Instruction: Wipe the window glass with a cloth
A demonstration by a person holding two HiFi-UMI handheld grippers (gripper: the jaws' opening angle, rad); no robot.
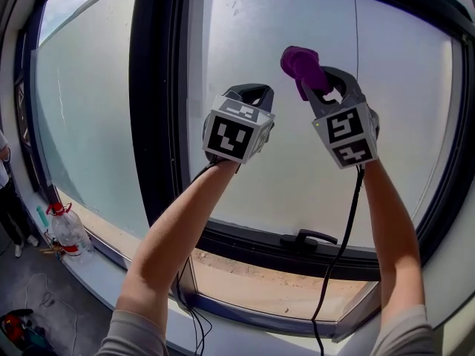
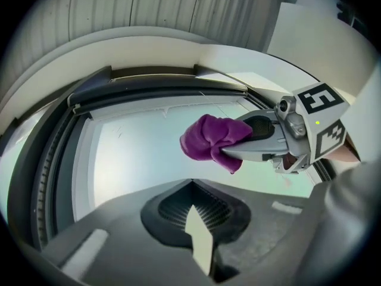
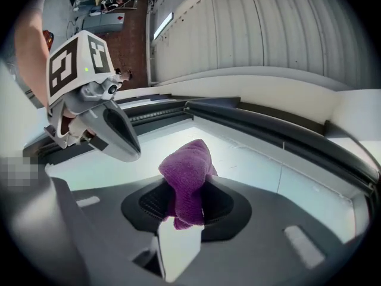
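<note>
Up at twelve o'clock from the right gripper [image 1: 318, 84], pinched fast between its closed jaws: a purple cloth [image 1: 300, 63], bunched into a soft, rounded knob with a short terry nap, one loose tail hanging down past the jaw tips. Long axis of the wad carrying straight on from the jaws toward the window glass [image 1: 297, 169], so a plain push forward ought to land it flat on the pane. Close to the glass already, judging by the head view; cannot tell whether touching. Just beside, at nine o'clock and a shade lower, the left gripper [image 1: 249, 93], jaws together on nothing, pointed at the same pane. Right hand clearly the nearer one for the wiping, left one idle alongside. Glass smooth, pale and hazy, with a few faint specks and streaks near twelve o'clock. Dark window frame [image 1: 156, 87] around it, hard and matt, with a thick upright at nine o'clock. Black lever handle [image 1: 308, 237] on the bottom rail at six o'clock. Likely call for the stroke: firm pressure, wide sweeps, well clear of the frame edges.
</note>
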